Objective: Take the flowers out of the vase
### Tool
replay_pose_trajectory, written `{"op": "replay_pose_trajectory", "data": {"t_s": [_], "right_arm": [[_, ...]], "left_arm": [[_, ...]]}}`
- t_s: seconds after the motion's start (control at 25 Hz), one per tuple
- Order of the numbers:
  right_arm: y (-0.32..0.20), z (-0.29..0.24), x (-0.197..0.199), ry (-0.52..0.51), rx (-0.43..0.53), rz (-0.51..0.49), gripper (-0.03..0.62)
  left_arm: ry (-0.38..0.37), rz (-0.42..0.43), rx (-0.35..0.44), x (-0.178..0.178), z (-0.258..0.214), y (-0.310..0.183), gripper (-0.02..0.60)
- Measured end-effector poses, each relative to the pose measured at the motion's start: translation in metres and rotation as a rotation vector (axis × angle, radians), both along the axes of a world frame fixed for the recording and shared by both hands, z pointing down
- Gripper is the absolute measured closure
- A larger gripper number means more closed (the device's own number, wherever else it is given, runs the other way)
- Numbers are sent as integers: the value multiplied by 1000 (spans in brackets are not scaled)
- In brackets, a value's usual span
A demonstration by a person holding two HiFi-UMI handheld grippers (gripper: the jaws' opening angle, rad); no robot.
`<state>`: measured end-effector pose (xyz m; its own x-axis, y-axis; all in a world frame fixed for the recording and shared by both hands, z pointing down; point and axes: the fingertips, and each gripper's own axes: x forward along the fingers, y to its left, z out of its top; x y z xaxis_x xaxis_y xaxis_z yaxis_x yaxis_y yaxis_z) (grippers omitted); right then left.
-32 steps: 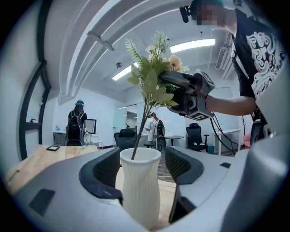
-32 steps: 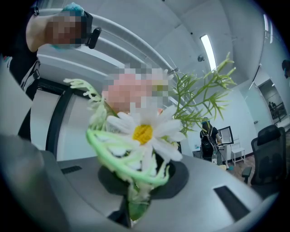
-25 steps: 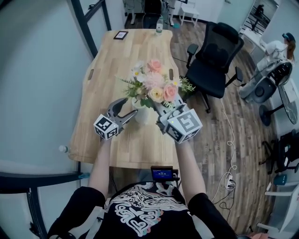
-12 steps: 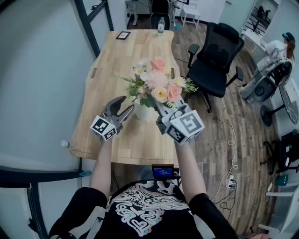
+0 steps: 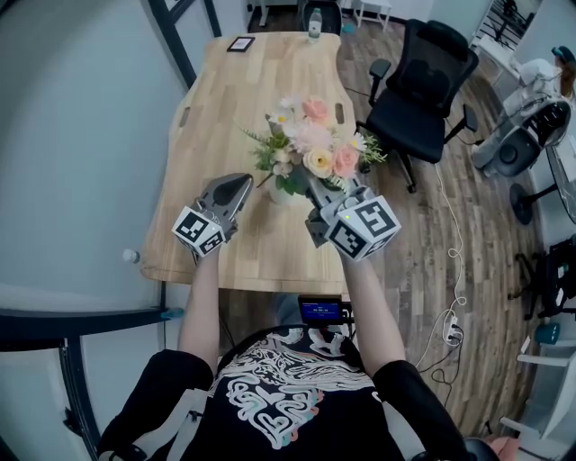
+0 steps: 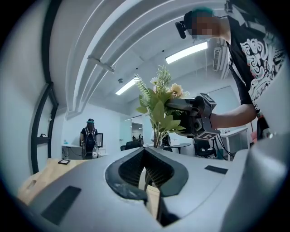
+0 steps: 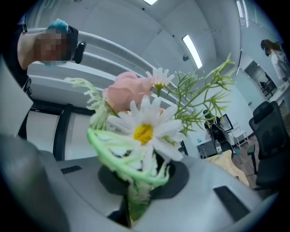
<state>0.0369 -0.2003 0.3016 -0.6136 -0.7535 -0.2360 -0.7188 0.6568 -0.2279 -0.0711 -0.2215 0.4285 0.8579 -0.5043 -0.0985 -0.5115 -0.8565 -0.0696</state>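
Note:
A bunch of pink, cream and white flowers with green sprigs is held by its stems in my right gripper, which is shut on them. In the right gripper view a daisy and a pink rose fill the picture just past the jaws. The white vase shows only as a pale bit under the leaves. My left gripper is to the left of the vase, apart from it, with its jaws shut on nothing. The left gripper view shows the flowers beyond its shut jaws, held by the right gripper.
The wooden table runs away from me, with a small dark frame and a bottle at its far end. A black office chair stands at its right. A person stands far off.
My left gripper's jaws, open beside the vase before, have shut and drawn back to the left. My right gripper has shifted a little with the flowers still in it.

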Motion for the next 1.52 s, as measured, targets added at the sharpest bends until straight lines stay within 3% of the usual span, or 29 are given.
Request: {"op": "replay_pose_trajectory", "data": {"t_s": [0.24,0.4,0.84,1.08,1.52], "right_arm": [[0,38,3,5,-63,-1,534],[-9,73,13,-42,-163,-6,534],[-13,160,40,-70,-367,-12,534],[-8,201,47,-94,-409,-36,534],[-22,284,65,-72,-615,28,534]], "left_arm": [[-130,17,2,11,22,5,578],[-161,30,-17,18,33,3,578],[-186,77,-90,31,68,0,578],[-186,98,-125,38,99,9,578],[-198,124,-194,51,138,8,578]]}}
